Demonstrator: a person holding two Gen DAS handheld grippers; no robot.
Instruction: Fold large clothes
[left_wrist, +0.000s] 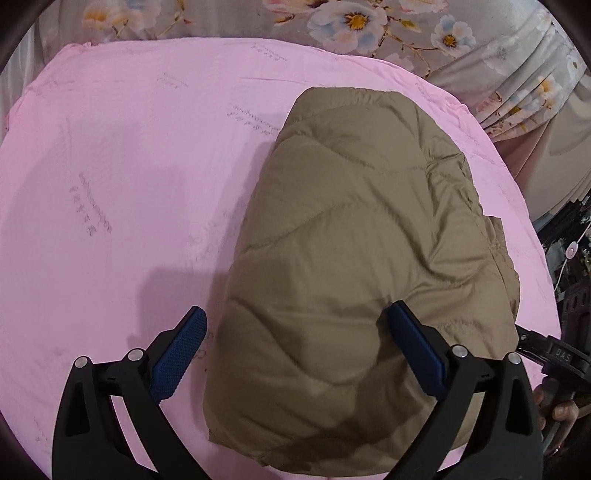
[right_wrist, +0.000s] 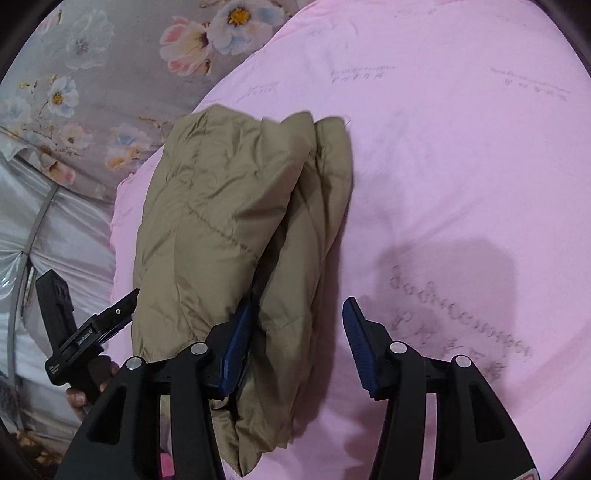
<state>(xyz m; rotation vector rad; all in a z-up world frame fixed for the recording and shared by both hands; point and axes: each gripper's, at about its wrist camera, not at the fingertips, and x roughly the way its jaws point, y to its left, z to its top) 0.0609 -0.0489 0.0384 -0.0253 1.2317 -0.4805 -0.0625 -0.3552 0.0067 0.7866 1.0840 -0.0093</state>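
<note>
A khaki quilted jacket (left_wrist: 362, 236) lies folded into a thick bundle on a pink sheet (left_wrist: 110, 166). My left gripper (left_wrist: 299, 328) stands wide open over the bundle's near end. One blue pad (left_wrist: 413, 343) rests above the jacket and the other pad (left_wrist: 181, 350) is over bare sheet. In the right wrist view the jacket (right_wrist: 207, 221) lies left of centre with its layered edge toward me. My right gripper (right_wrist: 297, 332) is open. Its left pad (right_wrist: 236, 343) sits in a fold between layers and its right pad (right_wrist: 358, 343) is clear of the cloth.
Grey floral bedding (left_wrist: 354, 22) (right_wrist: 92, 92) borders the pink sheet (right_wrist: 461, 166) on the far side. A hand (right_wrist: 79, 398) holds the other gripper's handle at the left edge of the right wrist view. Dark clutter (left_wrist: 569, 258) sits past the sheet's right edge.
</note>
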